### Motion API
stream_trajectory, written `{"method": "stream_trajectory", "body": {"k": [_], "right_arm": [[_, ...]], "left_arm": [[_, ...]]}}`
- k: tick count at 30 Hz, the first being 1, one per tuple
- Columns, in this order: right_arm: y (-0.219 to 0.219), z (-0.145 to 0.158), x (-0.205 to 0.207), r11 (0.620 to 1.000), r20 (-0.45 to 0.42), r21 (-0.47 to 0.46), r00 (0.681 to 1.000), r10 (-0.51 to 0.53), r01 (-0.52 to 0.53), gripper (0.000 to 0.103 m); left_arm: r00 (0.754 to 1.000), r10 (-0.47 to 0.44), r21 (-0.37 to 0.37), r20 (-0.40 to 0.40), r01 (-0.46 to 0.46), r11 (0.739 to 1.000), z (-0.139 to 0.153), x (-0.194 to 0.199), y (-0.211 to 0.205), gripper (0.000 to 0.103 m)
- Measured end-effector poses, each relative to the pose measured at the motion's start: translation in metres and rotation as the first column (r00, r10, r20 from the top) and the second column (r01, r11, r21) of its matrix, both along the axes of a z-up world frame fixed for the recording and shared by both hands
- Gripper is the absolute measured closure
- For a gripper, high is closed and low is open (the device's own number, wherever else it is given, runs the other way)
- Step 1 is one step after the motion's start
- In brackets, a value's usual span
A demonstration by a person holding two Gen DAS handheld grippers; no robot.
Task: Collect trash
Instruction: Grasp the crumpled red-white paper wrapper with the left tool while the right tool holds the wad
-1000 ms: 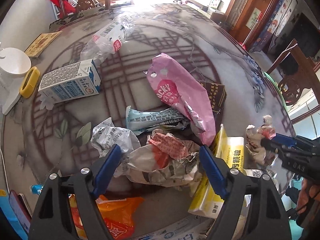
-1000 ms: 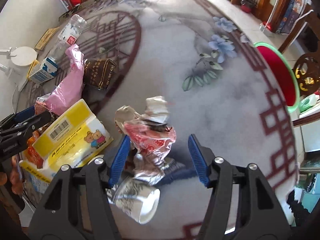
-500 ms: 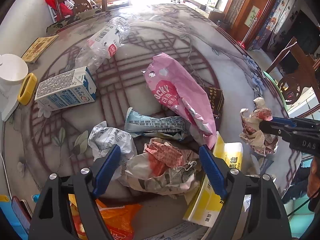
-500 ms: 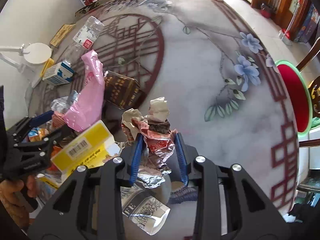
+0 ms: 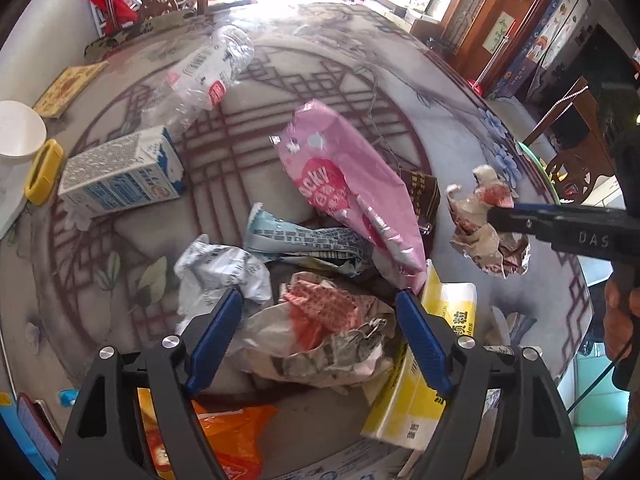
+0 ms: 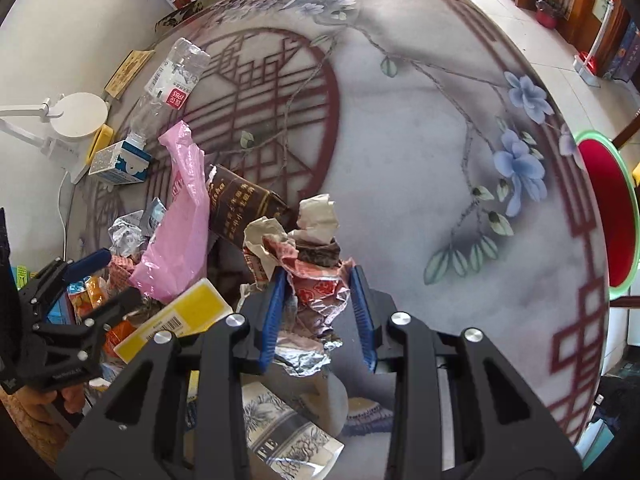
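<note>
A second ago our right gripper [image 6: 320,312] stood wide around the crumpled red-and-white wrapper [image 6: 310,264]; now its blue pads [image 6: 272,316] are pressed into both sides of the wad. From the left wrist view the same wrapper [image 5: 486,226] hangs clear above the table [image 5: 280,112], where half a second back it sat lower, so we judge the first piece of trash is picked and lifted.

Our left gripper [image 5: 318,334] has not changed: its jaws stay spread, hovering over a second crumpled paper wrapper [image 5: 324,332] in the pile without touching it.

The rest of the litter lies as before: the pink snack bag [image 5: 344,184], the milk carton [image 5: 120,172], the clear plastic bottle [image 5: 204,76], the yellow tissue pack [image 5: 432,364] and the brown packet [image 6: 240,208].

The red basin with the green rim [image 6: 608,216] at the table's far edge looks like the likely drop point, though we cannot be sure. Carrying the wad there seems the next step, with most of the pile not yet collected.
</note>
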State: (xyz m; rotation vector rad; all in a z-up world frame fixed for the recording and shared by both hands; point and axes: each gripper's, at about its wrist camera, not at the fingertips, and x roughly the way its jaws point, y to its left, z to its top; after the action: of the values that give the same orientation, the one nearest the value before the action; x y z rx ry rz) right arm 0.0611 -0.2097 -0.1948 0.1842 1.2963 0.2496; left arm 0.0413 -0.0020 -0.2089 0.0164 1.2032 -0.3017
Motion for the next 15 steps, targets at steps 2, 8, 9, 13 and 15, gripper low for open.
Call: {"method": "stream_trajectory", "body": {"k": [2, 8, 9, 13, 15], "right_arm": [[0.003, 0.001, 0.005, 1.0, -0.001, -0.003, 1.0, 0.017, -0.017, 0.071], [0.008, 0.005, 0.015, 0.999, 0.008, -0.001, 0.999, 0.043, -0.043, 0.07], [0.008, 0.005, 0.016, 0.999, 0.008, -0.001, 0.999, 0.043, -0.043, 0.07], [0.007, 0.004, 0.017, 0.999, 0.014, 0.008, 0.999, 0.036, -0.036, 0.07], [0.004, 0.004, 0.017, 1.0, 0.014, 0.017, 1.0, 0.02, -0.021, 0.07]], "left_arm": [[1.0, -0.015, 0.005, -0.015, 0.016, 1.0, -0.005, 0.001, -0.005, 0.042], [1.0, -0.004, -0.019, -0.028, 0.003, 1.0, -0.007, 0.005, -0.003, 0.072], [1.0, 0.007, -0.028, -0.025, -0.008, 1.0, -0.005, 0.006, 0.0, 0.073], [0.999, 0.045, -0.026, 0.002, -0.045, 0.999, 0.004, 0.009, 0.01, 0.076], [0.997, 0.073, -0.04, 0.027, -0.071, 0.997, 0.013, 0.011, 0.015, 0.076]]}}
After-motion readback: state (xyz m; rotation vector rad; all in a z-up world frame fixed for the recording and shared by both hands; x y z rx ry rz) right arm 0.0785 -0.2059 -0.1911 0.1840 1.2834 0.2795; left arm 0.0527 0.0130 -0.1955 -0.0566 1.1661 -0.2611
